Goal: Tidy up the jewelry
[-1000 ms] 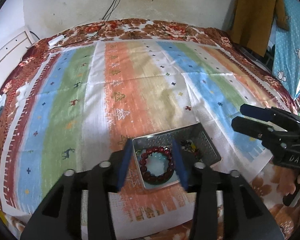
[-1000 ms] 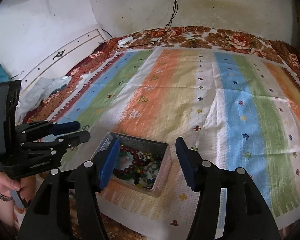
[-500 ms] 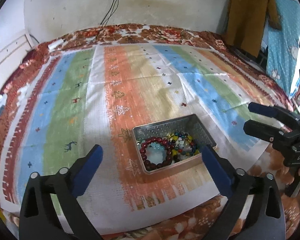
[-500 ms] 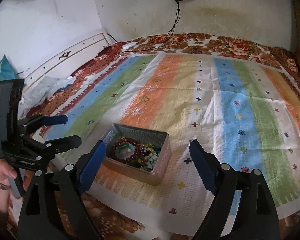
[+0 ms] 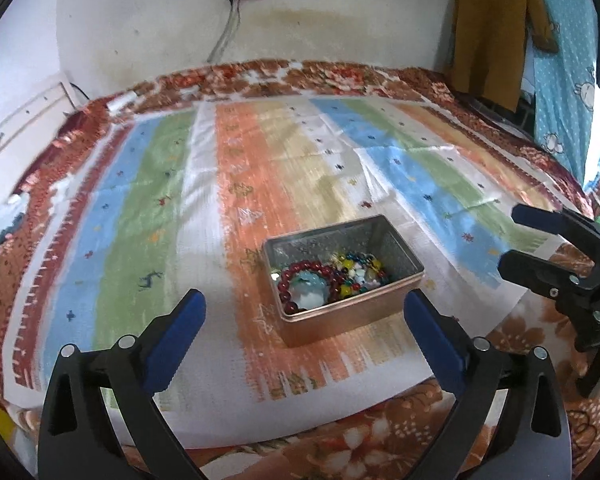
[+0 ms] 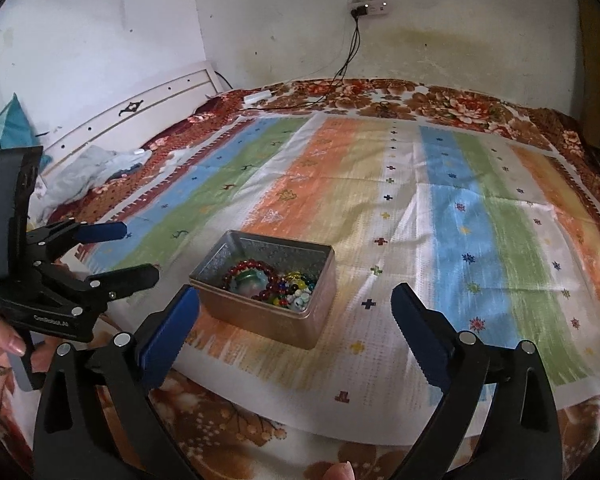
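A metal tin (image 5: 388, 307) (image 6: 260, 318) sits on the striped cloth near the bed's front edge. Inside lie a dark red bead bracelet (image 5: 300, 276) (image 6: 247, 269), a pale green bangle (image 5: 312, 294) (image 6: 250, 282) and a heap of mixed coloured beads (image 5: 358, 270) (image 6: 296, 290). My left gripper (image 5: 305, 322) is open and empty, held back from the tin on its near side. My right gripper (image 6: 295, 314) is open and empty, also short of the tin. Each gripper shows in the other's view, the right one (image 5: 518, 240) and the left one (image 6: 140, 252).
The striped cloth (image 6: 420, 208) covers a floral bedspread (image 6: 420, 98). A white headboard (image 6: 140, 120) and crumpled clothes (image 6: 92, 168) lie at the left. A wall socket with cables (image 6: 366, 8) is at the back. A brown coat (image 5: 496, 28) hangs at the right.
Both grippers have opened wide and pulled back and up from the tin. The tin and its jewelry have stayed where they were.
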A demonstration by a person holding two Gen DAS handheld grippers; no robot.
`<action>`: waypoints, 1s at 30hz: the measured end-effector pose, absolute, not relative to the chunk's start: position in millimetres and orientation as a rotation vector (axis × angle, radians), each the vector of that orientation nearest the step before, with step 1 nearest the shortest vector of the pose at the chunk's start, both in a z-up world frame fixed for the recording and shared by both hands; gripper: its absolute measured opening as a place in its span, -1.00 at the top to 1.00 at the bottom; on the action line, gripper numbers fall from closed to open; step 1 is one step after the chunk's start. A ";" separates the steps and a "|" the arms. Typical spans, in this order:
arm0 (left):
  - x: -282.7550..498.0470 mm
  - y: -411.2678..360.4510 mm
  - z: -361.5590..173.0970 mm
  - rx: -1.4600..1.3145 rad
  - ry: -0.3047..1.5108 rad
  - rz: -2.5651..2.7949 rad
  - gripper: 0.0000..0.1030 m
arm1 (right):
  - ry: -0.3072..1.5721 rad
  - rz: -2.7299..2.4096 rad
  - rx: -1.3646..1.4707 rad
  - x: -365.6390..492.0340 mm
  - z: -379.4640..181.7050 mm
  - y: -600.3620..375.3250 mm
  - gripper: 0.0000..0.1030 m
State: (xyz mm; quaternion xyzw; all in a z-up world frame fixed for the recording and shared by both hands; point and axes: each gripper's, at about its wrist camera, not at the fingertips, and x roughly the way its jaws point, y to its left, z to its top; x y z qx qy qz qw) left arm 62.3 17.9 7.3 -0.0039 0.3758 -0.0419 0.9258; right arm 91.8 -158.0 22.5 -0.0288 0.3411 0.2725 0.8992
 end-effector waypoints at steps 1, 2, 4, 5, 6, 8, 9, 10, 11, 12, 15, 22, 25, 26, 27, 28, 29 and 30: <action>59.8 17.1 8.7 -0.002 0.756 -0.082 -0.89 | 0.705 0.566 -0.055 90.3 22.7 -158.5 -0.89; 56.8 16.8 10.5 -0.002 0.737 -0.080 -0.89 | 0.703 0.566 -0.051 88.2 22.6 -159.1 -0.89; 53.1 16.4 12.0 -0.008 0.717 -0.081 -0.89 | 0.700 0.560 -0.053 84.6 21.3 -160.4 -0.89; 51.7 16.2 12.2 -0.012 0.709 -0.085 -0.89 | 0.696 0.558 -0.054 82.6 20.7 -161.0 -0.89; 50.8 15.7 12.2 -0.012 0.706 -0.088 -0.89 | 0.692 0.557 -0.056 80.5 20.2 -161.4 -0.89; 50.1 12.6 11.1 0.001 0.698 -0.090 -0.89 | 0.678 0.553 -0.067 76.9 18.8 -161.6 -0.89; 49.8 10.6 9.4 0.013 0.694 -0.086 -0.89 | 0.677 0.548 -0.075 75.9 17.9 -160.6 -0.89; 50.2 8.7 8.4 0.025 0.692 -0.082 -0.89 | 0.672 0.544 -0.086 75.0 16.8 -159.6 -0.89; 50.5 6.2 7.3 0.040 0.688 -0.078 -0.89 | 0.667 0.543 -0.090 74.2 16.2 -159.2 -0.89; 49.9 4.1 7.5 0.048 0.683 -0.078 -0.89 | 0.662 0.541 -0.094 73.7 15.6 -159.4 -0.89; 45.7 3.3 9.3 0.042 0.655 -0.077 -0.89 | 0.640 0.541 -0.077 71.3 18.1 -162.2 -0.89; 41.6 6.8 8.1 0.020 0.619 -0.063 -0.89 | 0.614 0.538 -0.060 67.0 14.9 -168.9 -0.89; 41.1 11.1 7.6 -0.007 0.619 -0.067 -0.89 | 0.617 0.531 -0.065 68.2 12.8 -170.7 -0.89; 42.0 11.3 7.4 -0.009 0.620 -0.068 -0.89 | 0.619 0.529 -0.063 68.9 12.3 -171.6 -0.89; 42.8 11.6 7.3 -0.010 0.621 -0.068 -0.89 | 0.620 0.528 -0.060 69.7 11.9 -172.5 -0.89; 43.3 11.6 7.0 -0.009 0.621 -0.067 -0.89 | 0.621 0.529 -0.057 70.2 11.8 -173.0 -0.89; 42.7 11.6 7.0 -0.010 0.622 -0.068 -0.89 | 0.622 0.529 -0.054 70.6 11.7 -173.6 -0.89; 43.1 12.1 6.4 -0.011 0.624 -0.069 -0.89 | 0.624 0.530 -0.053 71.1 11.5 -173.7 -0.89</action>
